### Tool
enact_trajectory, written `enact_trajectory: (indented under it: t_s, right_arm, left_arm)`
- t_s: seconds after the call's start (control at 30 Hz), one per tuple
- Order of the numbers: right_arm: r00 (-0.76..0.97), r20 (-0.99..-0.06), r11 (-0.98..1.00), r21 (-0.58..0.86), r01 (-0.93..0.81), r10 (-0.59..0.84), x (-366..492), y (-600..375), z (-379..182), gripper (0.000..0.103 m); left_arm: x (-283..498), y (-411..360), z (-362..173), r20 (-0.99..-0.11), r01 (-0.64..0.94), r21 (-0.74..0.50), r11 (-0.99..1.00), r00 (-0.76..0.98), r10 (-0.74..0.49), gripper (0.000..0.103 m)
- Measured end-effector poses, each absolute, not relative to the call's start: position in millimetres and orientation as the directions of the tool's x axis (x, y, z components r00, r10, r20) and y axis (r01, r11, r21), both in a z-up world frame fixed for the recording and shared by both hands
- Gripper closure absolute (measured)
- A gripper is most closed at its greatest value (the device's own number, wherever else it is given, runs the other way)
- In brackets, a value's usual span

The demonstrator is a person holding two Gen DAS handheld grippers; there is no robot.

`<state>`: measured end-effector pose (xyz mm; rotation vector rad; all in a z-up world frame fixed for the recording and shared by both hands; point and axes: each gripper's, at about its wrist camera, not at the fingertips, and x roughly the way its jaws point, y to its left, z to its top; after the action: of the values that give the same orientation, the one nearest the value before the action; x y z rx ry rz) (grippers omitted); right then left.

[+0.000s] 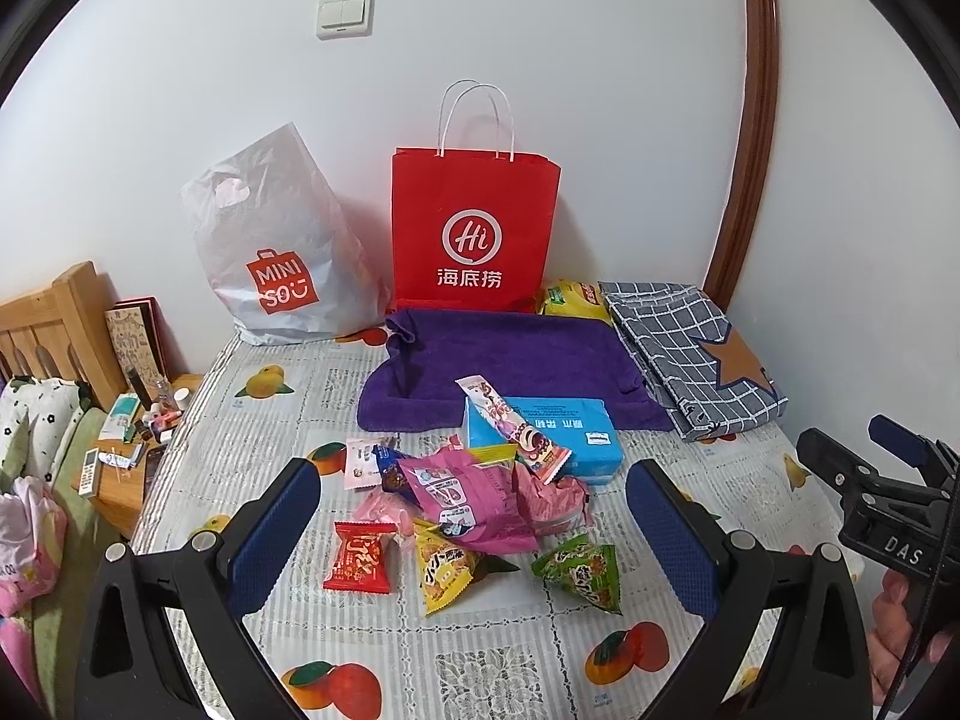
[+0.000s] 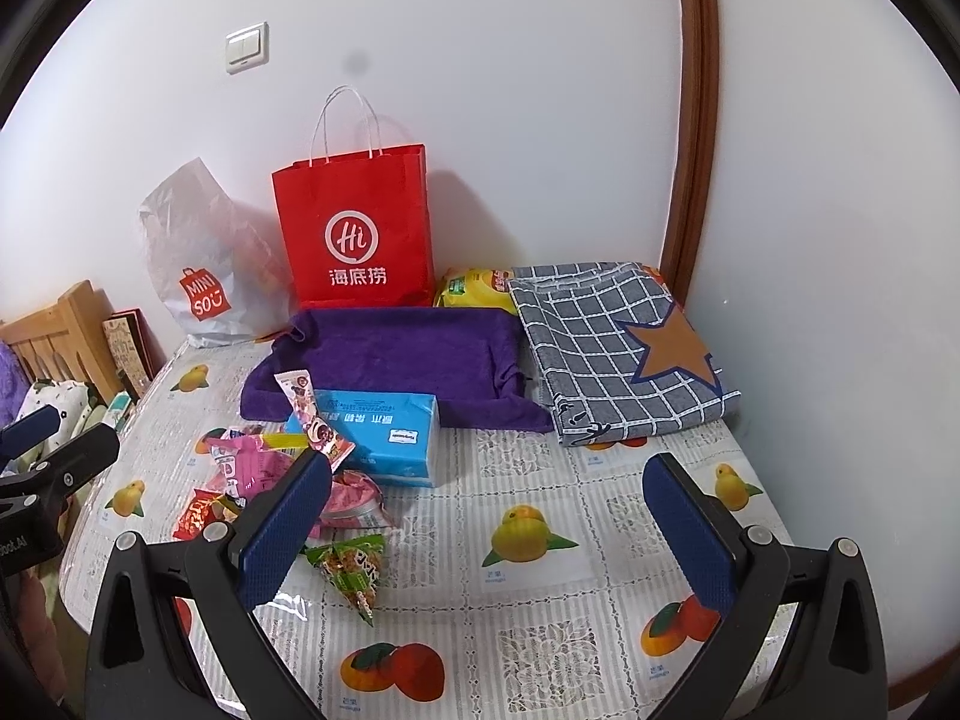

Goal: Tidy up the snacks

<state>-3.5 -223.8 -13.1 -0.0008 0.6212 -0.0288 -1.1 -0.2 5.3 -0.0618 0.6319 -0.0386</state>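
Observation:
A heap of snack packets lies on the fruit-print tablecloth (image 1: pixel 288 420): a red packet (image 1: pixel 359 558), a yellow triangular packet (image 1: pixel 447 570), a green triangular packet (image 1: pixel 585 570) (image 2: pixel 354 570), a crumpled pink bag (image 1: pixel 474 498) (image 2: pixel 246 468) and a long pink stick pack (image 1: pixel 516 429) (image 2: pixel 312 414) leaning on a blue tissue pack (image 1: pixel 558 438) (image 2: pixel 384 426). My left gripper (image 1: pixel 474 534) hangs open just above the heap, holding nothing. My right gripper (image 2: pixel 486 528) is open over bare cloth to the right of the snacks.
A red paper bag (image 1: pixel 474 228) (image 2: pixel 357 228) and a white plastic bag (image 1: pixel 276 252) (image 2: pixel 198 264) stand against the wall. A purple towel (image 1: pixel 510 360) (image 2: pixel 396 360), a checked cloth (image 1: pixel 690 354) (image 2: pixel 612 348) and a yellow packet (image 1: pixel 570 300) (image 2: pixel 474 288) lie behind. A cluttered nightstand (image 1: pixel 132 444) stands at left.

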Motion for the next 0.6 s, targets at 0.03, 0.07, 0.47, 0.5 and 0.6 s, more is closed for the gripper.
enact_trajectory:
  t_s: [0.03, 0.07, 0.47, 0.5, 0.6]
  right_arm:
    - [0.815, -0.579, 1.000, -0.010, 0.022, -0.024, -3.6, -223.2, -13.6, 0.001]
    - [0.815, -0.579, 1.000, -0.012, 0.020, -0.023, -3.8, -222.5, -14.1, 0.001]
    - [0.804, -0.595, 0.999, -0.032, 0.006, -0.024, 10.1, -215.0, -21.6, 0.001]
    - [0.801, -0.598, 0.999, -0.033, 0.005, -0.023, 12.5, -214.2, -22.9, 0.001]
    - [0.795, -0.607, 1.000, -0.031, 0.001, -0.019, 20.8, -211.3, -28.2, 0.001]
  left_arm:
    - [-0.4, 0.7, 3.6, -0.591, 0.015, -0.075, 0.997, 0.805, -0.056, 0.001]
    - [1.8, 1.0, 1.7, -0.597, 0.016, -0.083, 0.996, 0.800, -0.063, 0.001]
    - [19.2, 5.8, -9.0, -0.614, 0.025, -0.081, 0.996, 0.786, -0.070, 0.001]
    - [22.2, 6.6, -11.0, -0.618, 0.025, -0.080, 0.996, 0.783, -0.069, 0.001]
    - [30.8, 12.2, -17.1, -0.630, 0.018, -0.080, 0.997, 0.774, -0.064, 0.001]
